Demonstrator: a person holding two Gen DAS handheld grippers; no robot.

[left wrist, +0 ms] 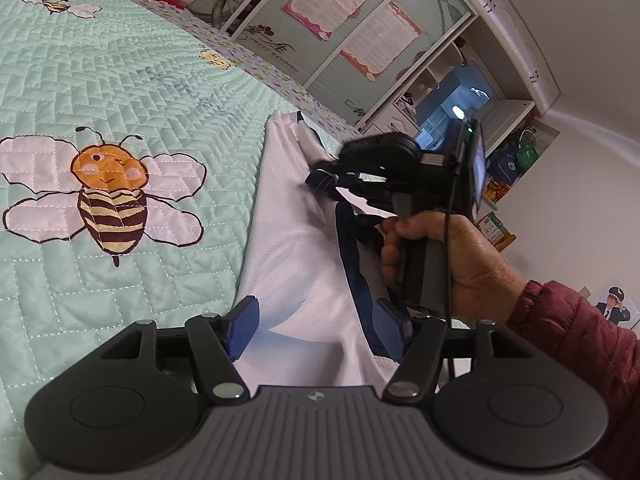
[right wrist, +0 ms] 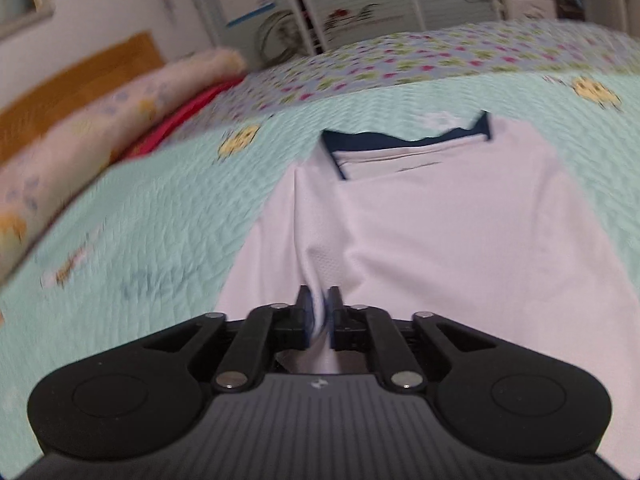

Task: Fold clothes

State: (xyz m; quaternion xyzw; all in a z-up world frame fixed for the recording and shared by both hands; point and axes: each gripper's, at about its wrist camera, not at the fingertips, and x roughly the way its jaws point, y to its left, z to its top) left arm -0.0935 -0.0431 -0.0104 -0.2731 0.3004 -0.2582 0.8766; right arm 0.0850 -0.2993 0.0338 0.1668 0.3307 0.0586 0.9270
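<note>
One white shirt (right wrist: pixel 460 232) with navy trim is lying on the bed (left wrist: pixel 120 80), over the mint quilt, partly lifted at one edge. The right gripper (right wrist: pixel 319 316) is pinching a ridge of white cloth, its fingers nearly together with fabric between them. The left gripper (left wrist: pixel 318 328) is hanging over the shirt with its fingers spread wide; white cloth is showing between them, but they are not closing on it. A hand (left wrist: pixel 452 264) in a red sleeve is holding the right tool.

Risks, as judgement: only one side is being held, so pulling now is likely dragging the whole shirt across the slick quilt rather than folding it. The pinch looks thin, so the mesh cloth is apt to slip out. The right view is blurring, suggesting fast motion, which is risking a crooked crease. The navy collar (right wrist: pixel 404 140) end is lying loose and could bunch.

Counts: one shirt, two grippers, one hand in view, one large bee print (left wrist: pixel 108 192) plus several small ones, pillows (right wrist: pixel 80 152) at the headboard, number unclear.
</note>
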